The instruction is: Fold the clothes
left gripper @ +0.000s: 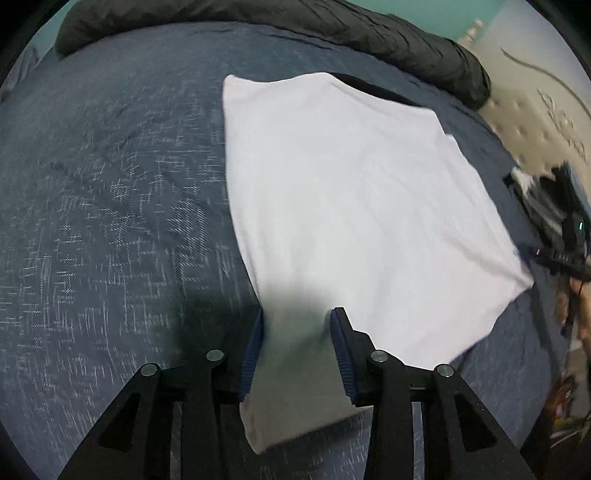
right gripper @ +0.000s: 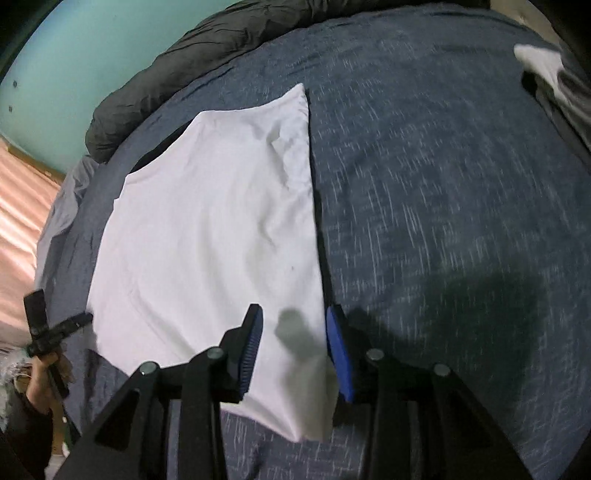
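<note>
Left tool (left gripper: 297,350) fingers spread, angled down; right tool (right gripper: 294,347) likewise.

Blue bedspread (left gripper: 110,184) — white shirt (left gripper: 351,203); dark duvet (left gripper: 369,40).

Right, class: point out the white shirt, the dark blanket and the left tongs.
white shirt (left gripper: 351,184): left wrist view, middle of the spread cloth.
dark blanket (left gripper: 369,33): left wrist view, rumpled roll at the bed's far edge.
left tongs (left gripper: 297,321): left wrist view, midway between the fingertips.

Garment (left gripper: 351,206) on bed (left gripper: 110,221) (duvet (left gripper: 332,33) behind)
</note>
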Demonstrator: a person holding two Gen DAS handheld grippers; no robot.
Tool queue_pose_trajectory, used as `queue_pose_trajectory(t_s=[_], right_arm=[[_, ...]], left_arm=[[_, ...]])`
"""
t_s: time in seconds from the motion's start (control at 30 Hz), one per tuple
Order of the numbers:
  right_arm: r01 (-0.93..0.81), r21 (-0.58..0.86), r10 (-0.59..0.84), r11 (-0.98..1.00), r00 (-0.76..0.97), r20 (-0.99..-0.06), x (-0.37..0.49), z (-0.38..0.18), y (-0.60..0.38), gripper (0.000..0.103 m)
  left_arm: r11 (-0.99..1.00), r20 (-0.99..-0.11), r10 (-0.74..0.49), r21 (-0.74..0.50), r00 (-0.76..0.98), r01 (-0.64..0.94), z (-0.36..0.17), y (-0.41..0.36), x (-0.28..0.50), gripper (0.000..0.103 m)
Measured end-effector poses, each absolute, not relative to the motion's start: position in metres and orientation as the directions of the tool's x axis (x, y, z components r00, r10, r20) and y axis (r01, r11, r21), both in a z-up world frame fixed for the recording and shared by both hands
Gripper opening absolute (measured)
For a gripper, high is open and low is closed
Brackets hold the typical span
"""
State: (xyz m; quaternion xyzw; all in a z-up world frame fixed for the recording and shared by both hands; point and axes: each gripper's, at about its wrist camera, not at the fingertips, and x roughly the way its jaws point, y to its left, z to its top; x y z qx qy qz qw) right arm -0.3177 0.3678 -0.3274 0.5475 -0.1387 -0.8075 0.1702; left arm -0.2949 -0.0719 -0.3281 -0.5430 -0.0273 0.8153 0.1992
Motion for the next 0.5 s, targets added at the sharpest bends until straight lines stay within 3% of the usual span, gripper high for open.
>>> queue_pose_trajectory(t_s=[0.07,0.13,0.17,0.2,0.5], right_arm=[[0.135,0.422,-0.442,-0.896,-0.338,-0.831,-0.314,-0.328,0.366,0.036],[0.143,0.424,-0.447,-0.894,-0.335,-0.829,-0.315,-0.332,0.366,0.024],[0.131,0.43,-0.448,-0.893,-0.342,-0.826,-0.314,-0.333,0.369,0.008],[0.123,0.437,-0.451,-0.891,-0.348,-0.822,-0.316,-0.335,0.371,0.005],[0.034,0.434,-0.399,-0.9,-0.465,-0.791,-0.317,-0.33,0.4,0.0]], left_arm=[[-0.92,-0.88,0.342,-0.241,-0.33,-0.31,-0.327,-0.066,-0.29,0.043],[-0.922,-0.886,0.328,-0.225,-0.327,-0.315,-0.327,-0.063,-0.288,0.044],[-0.923,-0.889,0.321,-0.217,-0.326,-0.318,-0.327,-0.061,-0.287,0.044],[-0.924,-0.891,0.317,-0.212,-0.325,-0.319,-0.328,-0.061,-0.286,0.044],[-0.93,-0.899,0.305,-0.211,-0.313,-0.3,-0.336,-0.061,-0.291,0.046]])
